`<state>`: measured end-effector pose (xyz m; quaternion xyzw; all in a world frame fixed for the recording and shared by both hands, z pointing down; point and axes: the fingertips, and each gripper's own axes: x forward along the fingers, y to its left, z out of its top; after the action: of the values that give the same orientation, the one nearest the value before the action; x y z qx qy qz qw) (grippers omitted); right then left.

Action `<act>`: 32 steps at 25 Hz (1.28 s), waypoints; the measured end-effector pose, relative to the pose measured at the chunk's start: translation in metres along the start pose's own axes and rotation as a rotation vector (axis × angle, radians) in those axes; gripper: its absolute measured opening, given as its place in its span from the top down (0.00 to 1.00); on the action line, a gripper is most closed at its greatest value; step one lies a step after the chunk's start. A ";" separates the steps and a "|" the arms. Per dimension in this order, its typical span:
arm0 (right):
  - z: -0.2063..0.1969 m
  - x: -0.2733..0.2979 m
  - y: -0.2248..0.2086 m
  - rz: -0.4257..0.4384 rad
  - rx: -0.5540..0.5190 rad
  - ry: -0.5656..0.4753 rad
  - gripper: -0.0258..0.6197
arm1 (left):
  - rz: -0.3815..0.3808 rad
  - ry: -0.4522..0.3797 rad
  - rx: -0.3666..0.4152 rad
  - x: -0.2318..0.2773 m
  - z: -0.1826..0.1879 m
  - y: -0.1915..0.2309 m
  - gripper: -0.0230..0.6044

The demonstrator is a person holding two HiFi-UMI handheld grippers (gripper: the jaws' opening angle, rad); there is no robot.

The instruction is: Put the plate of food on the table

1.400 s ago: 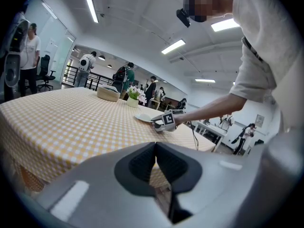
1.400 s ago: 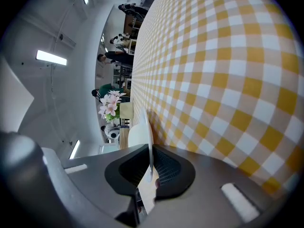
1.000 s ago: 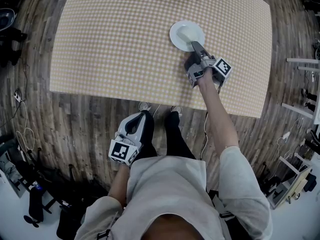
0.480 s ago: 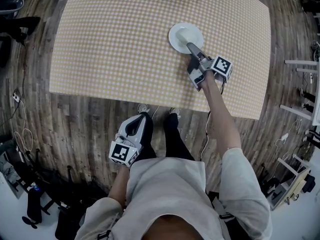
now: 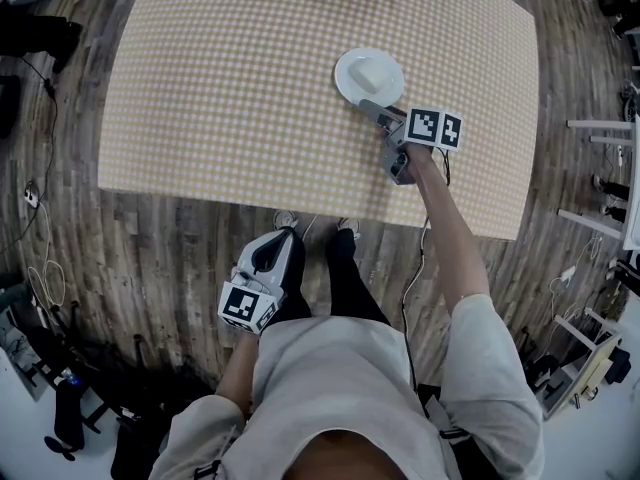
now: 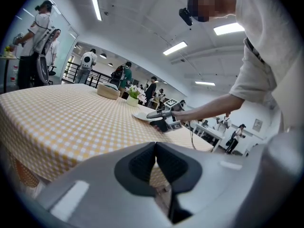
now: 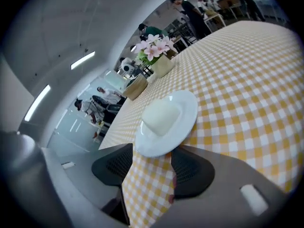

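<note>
Glossy white plate (image 7: 183, 122) on checked cloth (image 5: 230, 88), wood floor (image 5: 180, 248).

Head view looks steeply down; all three views share the table (image 5: 220, 88).

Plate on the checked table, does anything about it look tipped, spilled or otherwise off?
Nothing stands out. The plate sits flat on the checked tablecloth, the white food whole in its middle, nothing spilled. The right gripper has just been opening; its jaws stand apart, the plate's near rim at their tips, unpressed.

wood plank floor (image 5: 180, 238); ceiling strip lights (image 6: 97, 6)
</note>
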<state>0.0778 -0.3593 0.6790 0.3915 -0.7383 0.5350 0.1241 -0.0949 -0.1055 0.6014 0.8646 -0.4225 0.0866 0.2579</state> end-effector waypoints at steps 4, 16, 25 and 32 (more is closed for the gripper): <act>-0.011 0.003 0.003 -0.061 -0.193 0.116 0.54 | -0.003 -0.006 -0.006 0.001 -0.001 0.000 0.95; -0.027 0.003 0.004 -0.189 -0.575 0.368 0.50 | -0.004 -0.013 -0.026 0.002 -0.001 -0.001 0.95; -0.028 -0.003 -0.002 -0.216 -0.581 0.385 0.56 | 0.010 -0.023 -0.058 0.001 -0.004 0.004 0.95; -0.031 -0.009 -0.003 -0.218 -0.555 0.341 0.59 | -0.001 -0.028 -0.053 0.006 -0.001 0.002 0.95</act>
<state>0.0788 -0.3287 0.6881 0.3242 -0.7781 0.3552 0.4041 -0.0926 -0.1097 0.6050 0.8588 -0.4277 0.0630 0.2748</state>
